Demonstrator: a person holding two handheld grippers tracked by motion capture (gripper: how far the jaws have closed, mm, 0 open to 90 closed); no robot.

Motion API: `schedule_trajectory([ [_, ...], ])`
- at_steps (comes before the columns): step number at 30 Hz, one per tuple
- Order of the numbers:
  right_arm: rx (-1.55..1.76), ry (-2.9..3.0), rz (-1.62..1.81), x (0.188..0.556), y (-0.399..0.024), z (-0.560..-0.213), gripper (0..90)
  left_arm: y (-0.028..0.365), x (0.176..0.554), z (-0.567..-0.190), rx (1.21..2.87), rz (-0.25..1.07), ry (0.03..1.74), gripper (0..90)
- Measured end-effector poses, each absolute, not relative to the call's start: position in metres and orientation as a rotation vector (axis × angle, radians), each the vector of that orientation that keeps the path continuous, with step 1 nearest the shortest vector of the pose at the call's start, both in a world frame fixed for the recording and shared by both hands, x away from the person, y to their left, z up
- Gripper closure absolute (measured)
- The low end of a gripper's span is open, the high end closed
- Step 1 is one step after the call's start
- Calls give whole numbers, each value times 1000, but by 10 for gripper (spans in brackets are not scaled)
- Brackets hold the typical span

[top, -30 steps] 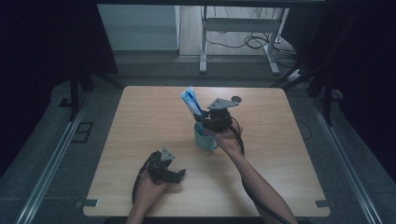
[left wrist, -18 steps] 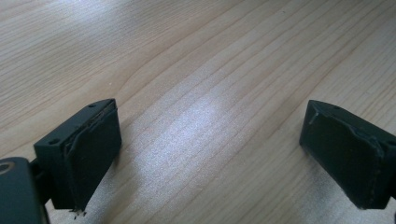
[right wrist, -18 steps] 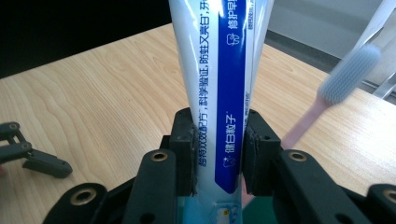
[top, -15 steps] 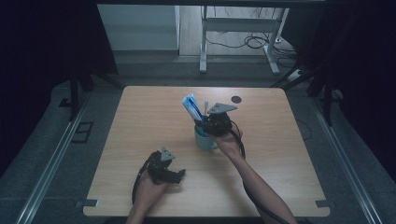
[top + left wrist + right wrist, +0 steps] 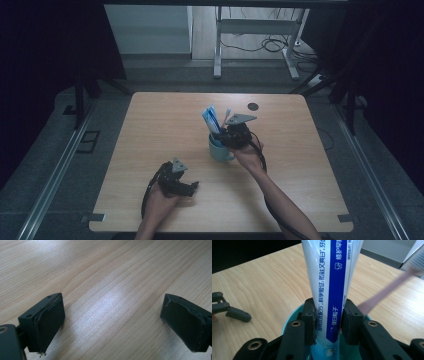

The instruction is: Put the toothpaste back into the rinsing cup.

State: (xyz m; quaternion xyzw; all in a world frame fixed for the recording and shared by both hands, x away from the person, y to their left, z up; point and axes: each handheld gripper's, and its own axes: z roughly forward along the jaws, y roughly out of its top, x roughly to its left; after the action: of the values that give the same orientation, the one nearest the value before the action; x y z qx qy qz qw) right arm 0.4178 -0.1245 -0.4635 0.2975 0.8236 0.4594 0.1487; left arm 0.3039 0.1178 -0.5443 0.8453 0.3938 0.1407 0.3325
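Toothpaste, a white and blue plastic tube, stands upright in a teal ceramic mug near the middle of the pale wooden bench in the high view, slightly toward the far edge. The right gripper sits over the mug's rim with its grey plate uppermost. The left gripper rests near the near edge, well apart from the mug. A small dark round disc lies close to the far edge. Around the bench the room is dim: a grey floor, metal rails at either side, a white desk frame and loose cables beyond the far edge.

In the left gripper view the jaws stand wide apart with nothing between them, only wood grain with a soft glare.

In the right gripper view the jaws are narrow and press on the toothpaste tube from both sides, just above the mug's teal rim. They have just been easing a little, yet the pads look set against the tube. A pale pink toothbrush handle leans out of the mug beside it.

By my judgement the tube is seated in the mug; what is left is letting go and drawing the right gripper clear.
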Motion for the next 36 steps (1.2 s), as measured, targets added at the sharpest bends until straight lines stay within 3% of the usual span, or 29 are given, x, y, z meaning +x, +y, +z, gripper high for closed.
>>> schedule_trajectory([
  [11, 862, 2395, 1311, 419, -126, -461, 631, 118, 304, -544, 2209, 368, 1029, 55],
  [26, 821, 2425, 1286, 415, -130, -450, 346, 118, 304, -544, 2211, 368, 1028, 55],
  [36, 797, 2467, 1288, 409, -135, -442, 241, 118, 304, -544, 2211, 369, 1025, 55],
])
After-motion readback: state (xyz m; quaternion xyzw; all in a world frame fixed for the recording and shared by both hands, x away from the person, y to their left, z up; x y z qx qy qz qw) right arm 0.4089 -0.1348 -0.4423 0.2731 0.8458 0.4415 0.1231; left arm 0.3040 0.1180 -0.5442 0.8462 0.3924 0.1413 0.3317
